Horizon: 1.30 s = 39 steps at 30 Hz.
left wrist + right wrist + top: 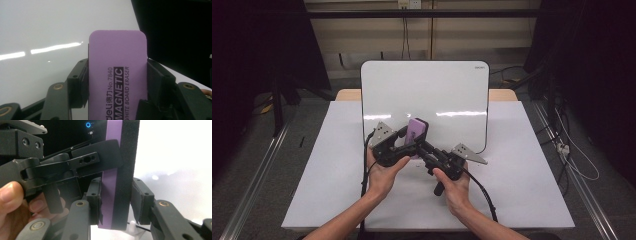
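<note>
**Two claws clamp one purple eraser in front of the whiteboard**

Forearms come in from the near edge of the high view, each hand gripping a black tool over the white desk (522, 190). Left claw (408, 134) and right claw (418, 146) meet at the middle of the desk, both pinching the purple whiteboard eraser (417, 131), which stands upright, raised off the surface, just in front of the whiteboard (427, 90). That board leans upright at the far side of the desk, with a streak of light across its face. A grey three-cornered plate sits on top of each tool, and a black cable trails from each toward the near edge.

From the left gripper view, the left claw (117, 82) is pressed against the two narrow edges of the eraser (117, 62), whose purple face reads "MAGNETIC WHITE BOARD ERASER". The whiteboard (37, 30) lies behind it at the left.

From the right gripper view, the right claw (116, 202) is closed on the eraser (110, 195) across its thickness, one pad on the purple face, the other on the black felt side. One finger of the left claw (100, 157) lies against the purple side higher up, and fingers of the left hand (11, 195) show at the left edge.
</note>
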Each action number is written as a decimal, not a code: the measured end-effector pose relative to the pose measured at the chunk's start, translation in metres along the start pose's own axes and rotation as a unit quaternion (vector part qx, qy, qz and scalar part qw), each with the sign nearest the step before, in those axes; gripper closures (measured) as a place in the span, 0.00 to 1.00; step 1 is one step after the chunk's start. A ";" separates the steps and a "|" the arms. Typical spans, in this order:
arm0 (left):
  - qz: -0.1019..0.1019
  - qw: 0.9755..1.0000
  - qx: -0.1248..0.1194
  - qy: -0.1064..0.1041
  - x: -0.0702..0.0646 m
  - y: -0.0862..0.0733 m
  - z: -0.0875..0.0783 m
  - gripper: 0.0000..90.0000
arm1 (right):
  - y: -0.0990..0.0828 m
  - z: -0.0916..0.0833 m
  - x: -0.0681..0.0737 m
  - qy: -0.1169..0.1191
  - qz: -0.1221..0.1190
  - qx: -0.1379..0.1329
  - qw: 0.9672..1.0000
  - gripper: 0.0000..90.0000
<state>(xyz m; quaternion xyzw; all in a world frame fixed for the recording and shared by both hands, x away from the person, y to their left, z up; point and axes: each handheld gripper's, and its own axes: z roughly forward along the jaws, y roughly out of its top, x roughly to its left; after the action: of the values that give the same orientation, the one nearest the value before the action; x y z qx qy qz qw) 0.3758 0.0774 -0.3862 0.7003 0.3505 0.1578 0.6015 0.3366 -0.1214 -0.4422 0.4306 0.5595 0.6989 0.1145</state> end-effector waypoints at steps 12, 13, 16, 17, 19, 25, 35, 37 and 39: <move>0.005 1.000 0.011 -0.002 0.003 0.004 -0.003 0.17 | 0.007 -0.006 -0.005 -0.015 -0.024 0.008 1.000 0.73; 0.007 1.000 0.012 -0.002 0.002 0.005 -0.002 0.15 | 0.008 -0.007 -0.005 -0.016 -0.027 0.009 0.999 0.73; 0.015 1.000 0.023 -0.005 0.002 0.007 -0.002 0.10 | 0.010 -0.011 -0.008 -0.019 -0.036 0.011 0.999 0.73; 0.015 1.000 0.026 -0.007 0.003 0.008 -0.002 0.09 | 0.010 -0.012 -0.009 -0.022 -0.036 0.012 0.999 0.73; 0.029 0.999 0.034 -0.011 0.002 0.009 -0.003 0.08 | 0.012 -0.015 -0.011 -0.026 -0.042 0.015 0.999 0.73; 0.038 0.998 0.042 -0.008 0.004 0.011 -0.009 0.04 | 0.016 -0.024 -0.018 -0.036 -0.052 0.020 0.998 0.73; 0.060 0.996 0.069 0.023 0.017 0.000 -0.025 0.06 | 0.026 -0.042 -0.026 -0.057 -0.096 0.036 0.993 0.74; 0.067 0.995 0.073 0.029 0.020 -0.005 -0.030 0.06 | 0.027 -0.046 -0.027 -0.066 -0.104 0.041 0.992 0.74; 0.078 0.993 0.082 0.036 0.022 -0.009 -0.033 0.06 | 0.028 -0.050 -0.029 -0.076 -0.112 0.044 0.990 0.74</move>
<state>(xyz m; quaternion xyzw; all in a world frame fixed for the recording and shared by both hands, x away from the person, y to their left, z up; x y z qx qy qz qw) 0.3674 0.1167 -0.3913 0.7661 0.3282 0.2005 0.5149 0.3270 -0.1844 -0.4313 0.4214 0.6244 0.6214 0.2154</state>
